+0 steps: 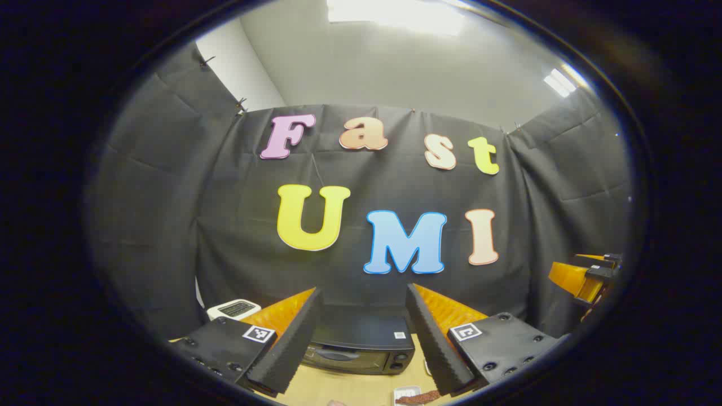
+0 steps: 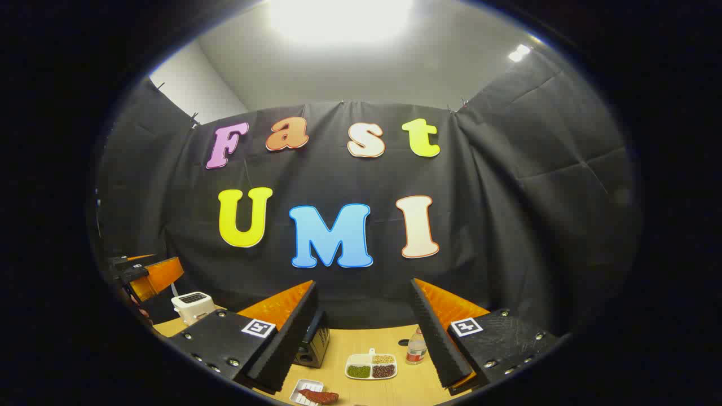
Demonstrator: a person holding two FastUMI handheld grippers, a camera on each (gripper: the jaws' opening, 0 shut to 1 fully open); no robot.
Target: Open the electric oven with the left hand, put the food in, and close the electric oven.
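In the left gripper view, the wooden table (image 1: 350,389) is showing as a narrow strip along the bottom of the frame, with the black cloth wall rising behind it. The oven (image 1: 361,347) is sitting at the lower centre, right between the two fingers of the left gripper (image 1: 364,338) and farther off, its door facing the camera and closed. The jaws are standing wide apart and holding nothing. A white toaster (image 1: 233,308) is peeking out at the lower left, beside the oven. A small white tray with a reddish-brown piece of food (image 1: 416,398) is lying at the bottom edge, in front of the oven. The other gripper's orange body is showing at the right edge.

In the right gripper view, the right gripper (image 2: 366,332) is also gaping wide and empty. The oven (image 2: 313,344) is sitting partly hidden behind its left-hand finger. The food (image 2: 318,396) is lying on its tray at the bottom centre, below the jaws. A divided dish of beans (image 2: 371,366) and a small bottle (image 2: 416,348) are standing between the fingers, on open tabletop. The toaster (image 2: 193,306) is sitting at the lower left.
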